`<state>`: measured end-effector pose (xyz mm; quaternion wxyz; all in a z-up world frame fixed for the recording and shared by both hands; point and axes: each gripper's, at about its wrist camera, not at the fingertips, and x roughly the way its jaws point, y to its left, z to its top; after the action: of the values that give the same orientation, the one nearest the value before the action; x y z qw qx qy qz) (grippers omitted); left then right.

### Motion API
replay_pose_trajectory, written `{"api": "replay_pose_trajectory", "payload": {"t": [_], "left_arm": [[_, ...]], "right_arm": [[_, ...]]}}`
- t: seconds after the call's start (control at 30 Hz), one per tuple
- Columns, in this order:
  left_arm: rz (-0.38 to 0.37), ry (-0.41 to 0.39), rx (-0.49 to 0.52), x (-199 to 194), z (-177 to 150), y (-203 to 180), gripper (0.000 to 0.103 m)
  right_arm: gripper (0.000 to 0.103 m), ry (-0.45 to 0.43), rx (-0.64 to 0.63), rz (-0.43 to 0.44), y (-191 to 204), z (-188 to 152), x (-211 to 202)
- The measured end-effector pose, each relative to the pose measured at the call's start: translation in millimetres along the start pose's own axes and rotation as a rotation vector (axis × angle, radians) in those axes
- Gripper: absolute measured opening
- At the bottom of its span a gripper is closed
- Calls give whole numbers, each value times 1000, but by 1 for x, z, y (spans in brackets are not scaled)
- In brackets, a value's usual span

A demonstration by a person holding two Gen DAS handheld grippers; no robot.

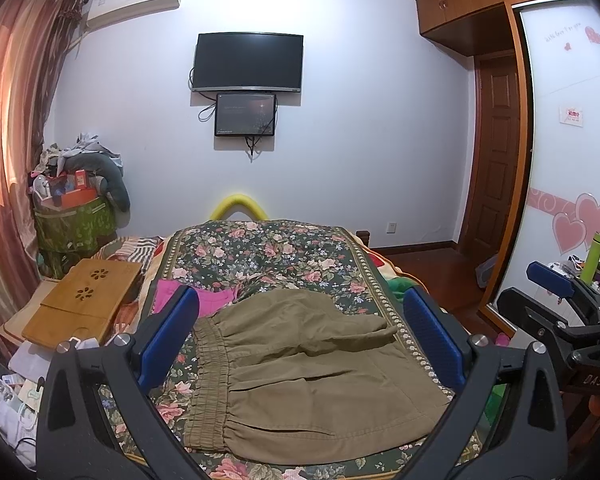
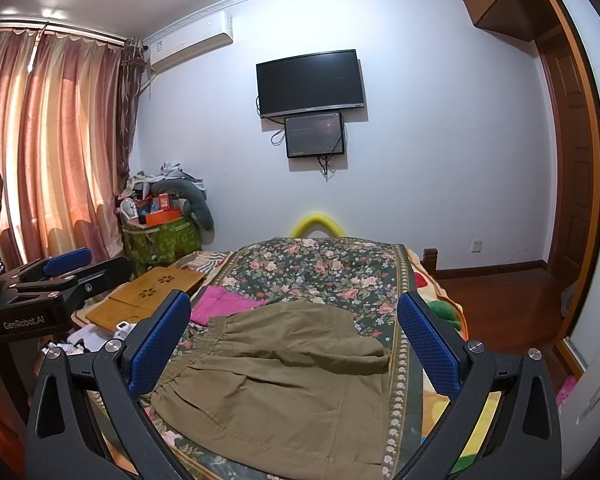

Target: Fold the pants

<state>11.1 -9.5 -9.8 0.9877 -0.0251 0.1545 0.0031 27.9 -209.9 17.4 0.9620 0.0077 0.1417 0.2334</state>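
Writing, left: "GenRobot.AI" reads in pale letters on the body of your left gripper [image 2: 66,260] where it shows at the left edge of the right wrist view.
Writing, right: "DAS" is stamped on the body of your right gripper [image 1: 552,280] at the right edge of the left wrist view; the script on the wardrobe door [image 1: 572,120] is too small to read (pink hearts sit around it).
Left gripper: your blue pads [image 1: 172,336] stand wide apart, released, with nothing between them, above the waistband end of the pants.
Pants: the olive pants [image 1: 312,368] lie folded on the floral bedspread [image 1: 260,252], near its front edge, with the bedspread showing bare beyond them.
Long axis: it runs left to right across the bedspread; the gathered elastic waistband [image 1: 210,376] points left, and the folded legs lie toward the bedspread's right border.
Top layer: one flap is doubled over on the far side of the pants, its rumpled end pointing right.
Neighbour: a pink cloth [image 2: 224,304] lies on the bedspread just beyond the waistband corner.
Right gripper: your jaws are spread too, gripping nothing, above the pants.
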Motion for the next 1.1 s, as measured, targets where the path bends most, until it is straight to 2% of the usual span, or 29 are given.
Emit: {"api": "replay_pose_trajectory", "payload": {"t": [0.47,0.7,1.0,1.1], "left_arm": [[3,8,-1,3,0,0,103],[12,42,-1,20,-4,3,103],[67,175,-31,84,-19,32,103],[88,254,-50,115,-30,51,103]], "right_arm": [[103,10,5,-5,-5,-4,4],[103,56,20,-18,-13,-11,21],[103,192,6,-65,-39,-40,69],[103,247,0,-73,-51,-50,88]]}}
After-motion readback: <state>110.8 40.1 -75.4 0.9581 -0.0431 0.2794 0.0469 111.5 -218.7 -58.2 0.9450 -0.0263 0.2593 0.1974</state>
